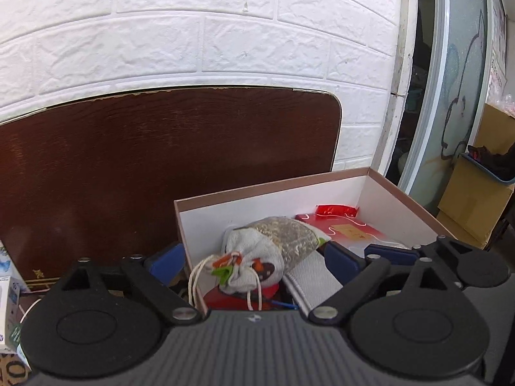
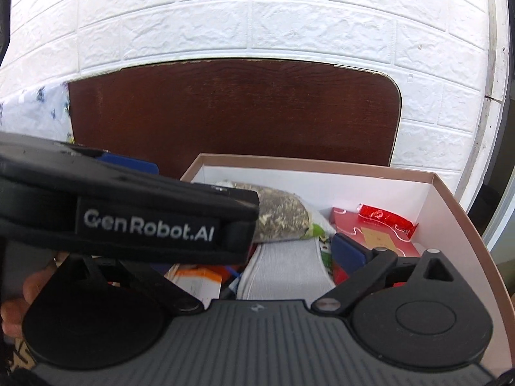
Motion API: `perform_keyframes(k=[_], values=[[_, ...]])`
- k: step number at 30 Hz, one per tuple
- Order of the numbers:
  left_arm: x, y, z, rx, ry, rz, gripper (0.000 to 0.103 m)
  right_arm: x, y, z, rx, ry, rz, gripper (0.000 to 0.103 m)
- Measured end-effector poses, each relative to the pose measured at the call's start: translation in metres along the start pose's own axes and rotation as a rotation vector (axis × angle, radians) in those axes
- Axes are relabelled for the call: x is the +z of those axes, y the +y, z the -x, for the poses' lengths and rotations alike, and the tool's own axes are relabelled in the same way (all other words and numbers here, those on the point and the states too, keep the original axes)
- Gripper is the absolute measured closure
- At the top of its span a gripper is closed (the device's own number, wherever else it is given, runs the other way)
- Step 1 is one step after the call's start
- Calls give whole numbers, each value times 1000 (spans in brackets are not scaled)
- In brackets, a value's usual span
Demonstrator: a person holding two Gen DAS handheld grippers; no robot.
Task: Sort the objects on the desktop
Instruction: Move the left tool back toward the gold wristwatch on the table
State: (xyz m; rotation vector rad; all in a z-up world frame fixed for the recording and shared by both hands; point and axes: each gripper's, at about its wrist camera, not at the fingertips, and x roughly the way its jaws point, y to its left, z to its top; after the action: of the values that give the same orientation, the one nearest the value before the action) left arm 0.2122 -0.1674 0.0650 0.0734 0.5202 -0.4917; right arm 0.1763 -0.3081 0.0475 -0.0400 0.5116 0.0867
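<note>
A pink-rimmed cardboard box with white inner walls stands on the dark brown table. In it lie a grey drawstring pouch, a speckled seed packet, a grey cloth, a red card and a red wrapper. My left gripper is open above the box's near left corner, its blue fingers straddling the pouch. My right gripper is open over the box, above the grey cloth; its left finger is hidden behind the left gripper's body.
A white brick wall rises behind the table. A white carton lies at the left edge. A glass door and cardboard boxes are at the right. A floral cloth covers the table's left part.
</note>
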Motion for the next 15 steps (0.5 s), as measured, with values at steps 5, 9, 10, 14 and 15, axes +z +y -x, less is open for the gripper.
perform_keyframes(k=[5, 9, 10, 14, 15], values=[[-5, -11, 16, 28, -10, -34, 6, -2, 6, 15, -4, -24, 15, 6], [-10, -18, 32, 34, -27, -51, 6, -2, 14, 30, -3, -43, 23, 6], [-10, -19, 37, 31, -29, -50, 6, -2, 16, 34, -3, -49, 27, 6], [-16, -21, 59, 33, -33, -39, 6, -6, 24, 54, 7, -71, 36, 6], [-19, -21, 66, 36, -37, -36, 6, -7, 26, 59, 10, -76, 38, 6]])
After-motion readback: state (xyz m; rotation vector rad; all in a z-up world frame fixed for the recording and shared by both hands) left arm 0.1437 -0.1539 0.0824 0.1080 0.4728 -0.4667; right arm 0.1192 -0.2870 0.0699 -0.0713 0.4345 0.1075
